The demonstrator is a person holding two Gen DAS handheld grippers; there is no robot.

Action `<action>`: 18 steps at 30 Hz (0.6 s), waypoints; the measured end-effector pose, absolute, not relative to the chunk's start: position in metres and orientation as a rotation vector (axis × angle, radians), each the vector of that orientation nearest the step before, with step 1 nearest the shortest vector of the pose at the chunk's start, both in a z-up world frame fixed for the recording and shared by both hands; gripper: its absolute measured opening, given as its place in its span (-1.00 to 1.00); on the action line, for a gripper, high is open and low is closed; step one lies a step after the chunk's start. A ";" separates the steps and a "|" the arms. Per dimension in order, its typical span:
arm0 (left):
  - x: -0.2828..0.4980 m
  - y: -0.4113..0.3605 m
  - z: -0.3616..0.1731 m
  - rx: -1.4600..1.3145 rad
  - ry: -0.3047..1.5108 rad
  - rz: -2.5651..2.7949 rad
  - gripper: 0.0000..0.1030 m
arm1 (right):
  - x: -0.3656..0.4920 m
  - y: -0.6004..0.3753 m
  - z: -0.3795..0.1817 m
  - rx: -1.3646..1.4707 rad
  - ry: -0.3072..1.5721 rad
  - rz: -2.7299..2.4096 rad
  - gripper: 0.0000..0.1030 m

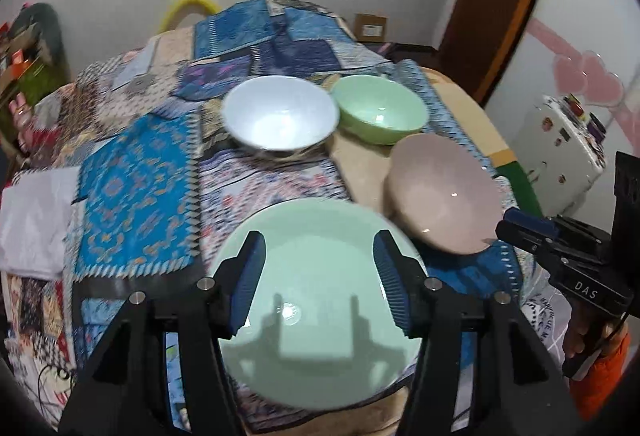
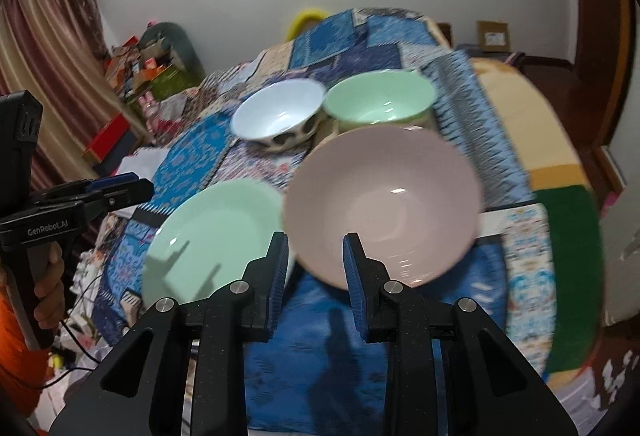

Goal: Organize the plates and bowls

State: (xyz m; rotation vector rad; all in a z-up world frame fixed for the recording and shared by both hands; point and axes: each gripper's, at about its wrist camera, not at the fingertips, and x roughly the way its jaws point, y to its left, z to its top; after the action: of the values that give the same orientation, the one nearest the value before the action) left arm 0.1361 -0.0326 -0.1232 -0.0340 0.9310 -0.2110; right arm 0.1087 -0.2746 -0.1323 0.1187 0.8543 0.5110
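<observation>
The green plate (image 1: 320, 300) lies on the patchwork-covered table (image 1: 136, 191), nearest the viewer; the left tongs (image 1: 320, 276) hover over it with fingers apart, gripping nothing; the pink bowl (image 2: 384, 203) sits just right of the plate, tilted, its near rim between the parted fingers of the right tongs (image 2: 316, 272), contact unclear; beyond the plate stand the white bowl (image 1: 280, 115) and, right of it and touching, the green bowl (image 1: 380, 107).
</observation>
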 end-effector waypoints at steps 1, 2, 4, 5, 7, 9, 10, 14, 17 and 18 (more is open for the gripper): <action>0.142 -0.041 -0.124 -0.030 0.934 -0.224 0.13 | 0.109 -0.279 -0.130 0.119 0.849 0.501 -0.42; 0.145 -0.046 -0.126 -0.030 0.937 -0.234 0.15 | 0.110 -0.284 -0.129 0.119 0.843 0.487 -0.40; 0.154 -0.056 -0.129 -0.029 0.946 -0.253 0.16 | 0.113 -0.293 -0.128 0.116 0.834 0.461 -0.38; 0.159 -0.061 -0.132 -0.028 0.952 -0.261 0.17 | 0.114 -0.296 -0.128 0.114 0.833 0.452 -0.37; 0.170 -0.072 -0.138 -0.023 0.966 -0.280 0.19 | 0.118 -0.305 -0.130 0.116 0.833 0.426 -0.28; 0.178 -0.081 -0.144 -0.016 0.979 -0.293 0.23 | 0.122 -0.311 -0.133 0.126 0.837 0.411 -0.22; 0.182 -0.084 -0.148 -0.015 0.987 -0.298 0.23 | 0.125 -0.314 -0.136 0.131 0.840 0.398 -0.22; 0.201 -0.097 -0.166 -0.012 1.030 -0.320 0.23 | 0.135 -0.323 -0.149 0.144 0.870 0.373 -0.19; 0.211 -0.103 -0.177 -0.008 1.045 -0.332 0.23 | 0.143 -0.329 -0.162 0.169 0.904 0.363 -0.19; 0.213 -0.105 -0.180 -0.008 1.049 -0.334 0.23 | 0.145 -0.330 -0.166 0.177 0.912 0.361 -0.19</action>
State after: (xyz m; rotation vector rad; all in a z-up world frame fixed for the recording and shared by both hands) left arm 0.2127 -0.1050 -0.1798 -0.0080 1.0488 -0.3340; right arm 0.1450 -0.3298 -0.1663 0.1766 0.9122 0.3610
